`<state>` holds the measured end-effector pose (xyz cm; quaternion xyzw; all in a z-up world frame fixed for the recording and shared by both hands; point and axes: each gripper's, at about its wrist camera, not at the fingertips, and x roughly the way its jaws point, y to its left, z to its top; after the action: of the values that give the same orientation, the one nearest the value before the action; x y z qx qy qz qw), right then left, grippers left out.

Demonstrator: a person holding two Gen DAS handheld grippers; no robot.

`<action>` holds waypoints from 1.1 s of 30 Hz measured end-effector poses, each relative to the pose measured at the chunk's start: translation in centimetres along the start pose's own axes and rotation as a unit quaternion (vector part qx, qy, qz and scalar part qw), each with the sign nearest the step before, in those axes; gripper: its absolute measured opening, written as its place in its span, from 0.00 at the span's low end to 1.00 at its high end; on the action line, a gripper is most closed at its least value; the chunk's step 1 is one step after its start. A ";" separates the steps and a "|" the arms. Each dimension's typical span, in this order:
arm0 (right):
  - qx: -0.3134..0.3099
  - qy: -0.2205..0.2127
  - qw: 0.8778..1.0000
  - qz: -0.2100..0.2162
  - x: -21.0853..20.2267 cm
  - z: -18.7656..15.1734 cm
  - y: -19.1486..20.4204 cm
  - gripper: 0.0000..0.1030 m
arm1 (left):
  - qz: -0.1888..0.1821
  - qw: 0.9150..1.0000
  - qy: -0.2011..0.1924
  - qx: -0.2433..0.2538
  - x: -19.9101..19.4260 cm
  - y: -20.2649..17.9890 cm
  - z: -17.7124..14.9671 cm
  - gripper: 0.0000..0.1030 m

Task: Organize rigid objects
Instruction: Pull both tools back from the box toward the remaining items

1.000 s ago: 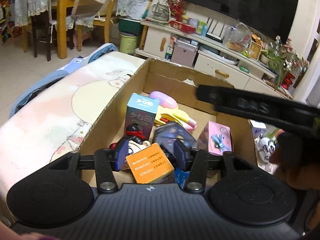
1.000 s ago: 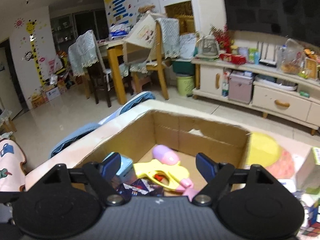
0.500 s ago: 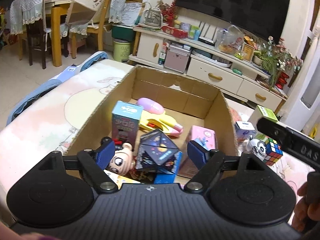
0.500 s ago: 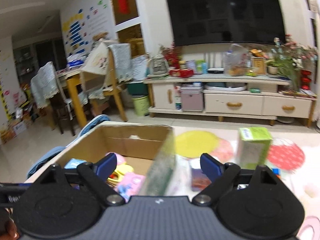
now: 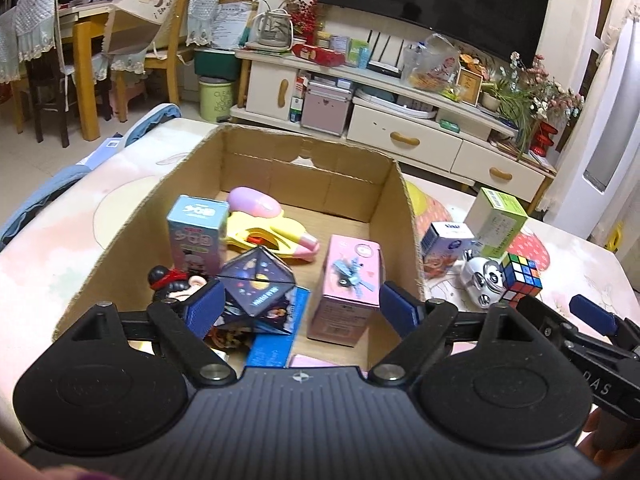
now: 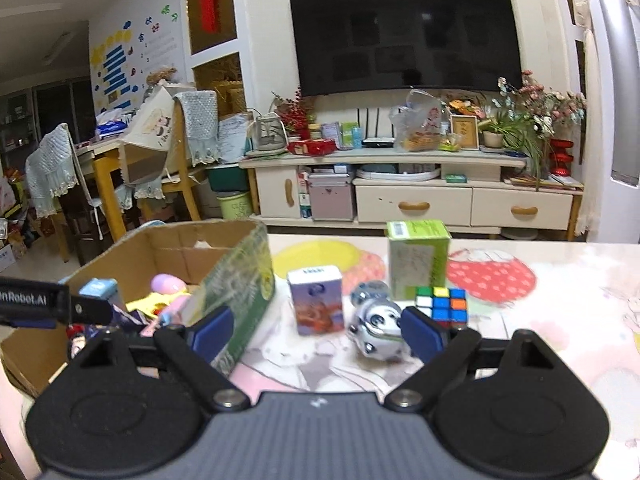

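Note:
A cardboard box [image 5: 394,208] [image 6: 240,276] on the table holds a yellow toy gun [image 5: 264,232], a blue carton [image 5: 196,236], a pink carton [image 5: 350,280], a dark space-print cube [image 5: 258,288] and a doll head [image 5: 172,280]. My left gripper [image 5: 302,306] is open and empty above the box's near end. On the table right of the box stand a small purple carton [image 6: 318,304], a panda toy [image 6: 376,328], a Rubik's cube [image 6: 442,304] and a green box [image 6: 418,260]. My right gripper [image 6: 316,330] is open and empty, just short of the purple carton and panda.
The table [image 6: 560,320] has a pink cartoon cover. A TV cabinet [image 6: 420,196] and a TV stand beyond the table's far edge. A dining table with chairs [image 6: 120,168] is at the far left. The right gripper's finger [image 5: 592,314] shows at the left wrist view's right edge.
My left gripper let go of an orange box, opened and pulled back over the box. My right gripper swung right from over the box to face the objects on the table.

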<state>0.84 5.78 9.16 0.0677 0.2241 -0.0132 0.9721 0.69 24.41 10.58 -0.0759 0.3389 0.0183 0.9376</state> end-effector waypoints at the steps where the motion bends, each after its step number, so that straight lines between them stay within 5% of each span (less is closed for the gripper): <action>1: 0.001 0.000 1.000 -0.003 0.0 -0.1 -0.2 0.88 | -0.002 1.000 0.000 0.002 0.1 -0.1 0.0 1.00; 33: 0.049 0.008 0.997 -0.051 4.9 -2.7 -9.4 0.88 | -0.045 0.994 0.013 0.100 0.7 -2.1 -0.9 1.00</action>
<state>3.54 -3.10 3.44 0.1037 0.2340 -0.0727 0.9640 0.81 22.16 9.75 0.0028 0.3475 -0.0593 0.9358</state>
